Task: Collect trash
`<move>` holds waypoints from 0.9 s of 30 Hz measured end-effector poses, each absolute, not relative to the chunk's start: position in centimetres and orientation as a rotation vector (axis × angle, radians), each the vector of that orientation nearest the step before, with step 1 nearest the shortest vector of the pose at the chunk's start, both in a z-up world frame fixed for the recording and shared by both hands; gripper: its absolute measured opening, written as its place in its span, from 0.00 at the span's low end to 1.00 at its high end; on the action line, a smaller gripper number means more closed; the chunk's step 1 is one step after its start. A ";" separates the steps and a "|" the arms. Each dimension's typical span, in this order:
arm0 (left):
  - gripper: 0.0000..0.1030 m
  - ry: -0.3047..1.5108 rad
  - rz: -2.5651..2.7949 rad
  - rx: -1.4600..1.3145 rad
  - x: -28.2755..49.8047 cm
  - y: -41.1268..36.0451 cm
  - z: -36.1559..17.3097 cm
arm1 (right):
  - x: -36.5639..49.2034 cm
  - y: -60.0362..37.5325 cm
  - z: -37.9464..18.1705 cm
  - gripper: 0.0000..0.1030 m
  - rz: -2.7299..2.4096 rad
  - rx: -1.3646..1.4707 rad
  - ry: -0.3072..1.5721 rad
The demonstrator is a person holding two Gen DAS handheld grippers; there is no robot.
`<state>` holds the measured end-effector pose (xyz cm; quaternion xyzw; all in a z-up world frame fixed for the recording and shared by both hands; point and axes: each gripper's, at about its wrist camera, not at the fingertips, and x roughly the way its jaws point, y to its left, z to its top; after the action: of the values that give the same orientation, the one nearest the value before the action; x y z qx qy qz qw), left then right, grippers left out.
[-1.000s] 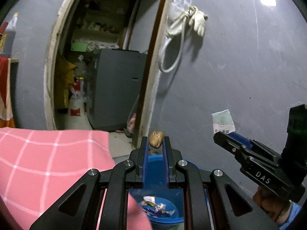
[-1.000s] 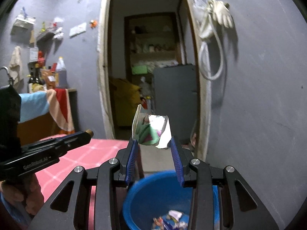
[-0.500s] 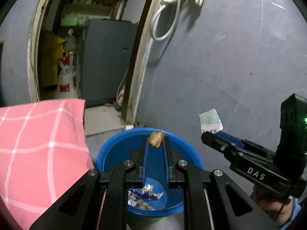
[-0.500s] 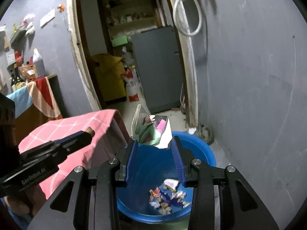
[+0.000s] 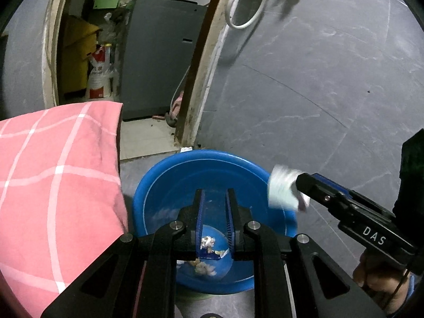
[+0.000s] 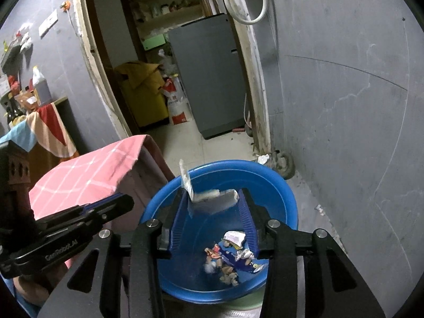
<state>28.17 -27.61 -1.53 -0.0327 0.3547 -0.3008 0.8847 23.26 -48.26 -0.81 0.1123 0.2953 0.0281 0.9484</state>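
A blue basin (image 5: 185,175) sits on the floor below both grippers, with several scraps of trash (image 6: 230,259) on its bottom. My left gripper (image 5: 214,198) is over the basin, open a little, with nothing between its fingers. My right gripper (image 6: 212,198) is over the basin too and holds a crumpled silver wrapper (image 6: 209,198) between its blue pads. In the left wrist view the right gripper (image 5: 299,190) enters from the right with the blurred wrapper (image 5: 282,190) at its tip, above the basin's right rim.
A table with a pink checked cloth (image 5: 53,185) stands just left of the basin. A grey wall (image 5: 318,79) rises on the right. An open doorway (image 6: 185,79) behind leads to a grey cabinet, a yellow bin and a sack.
Both grippers have tilted down over the basin. The brown lump that the left gripper held is gone from its fingers, which have opened slightly. The right gripper still holds the wrapper.
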 end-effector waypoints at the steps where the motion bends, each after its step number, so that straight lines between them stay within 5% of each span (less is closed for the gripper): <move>1: 0.18 0.735 -0.621 -0.072 28.0 -27.4 -1.4 | 23.2 -48.4 -0.7 0.38 0.059 0.229 0.597; 4: 0.40 0.704 -0.593 -0.088 27.8 -26.7 -0.8 | 23.3 -48.0 -0.3 0.46 0.057 0.232 0.578; 9: 0.45 0.654 -0.555 -0.108 27.2 -25.2 0.3 | 22.8 -47.8 0.5 0.50 0.051 0.230 0.531; 12: 0.62 0.617 -0.527 -0.123 26.7 -24.0 1.0 | 22.3 -47.6 1.1 0.53 0.037 0.213 0.494; 16: 0.79 0.555 -0.496 -0.134 25.9 -22.7 2.2 | 21.6 -47.5 1.8 0.71 0.024 0.214 0.435; 21: 0.96 0.459 -0.462 -0.146 24.2 -20.7 3.8 | 20.3 -46.9 2.9 0.82 0.013 0.203 0.351; 27: 0.98 0.371 -0.433 -0.159 21.6 -18.3 5.1 | 17.8 -45.0 3.9 1.00 0.036 0.168 0.238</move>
<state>21.65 -18.30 5.13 -0.0782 0.1827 -0.2136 0.9565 17.82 -44.99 3.95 0.0836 0.1185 0.0178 0.9893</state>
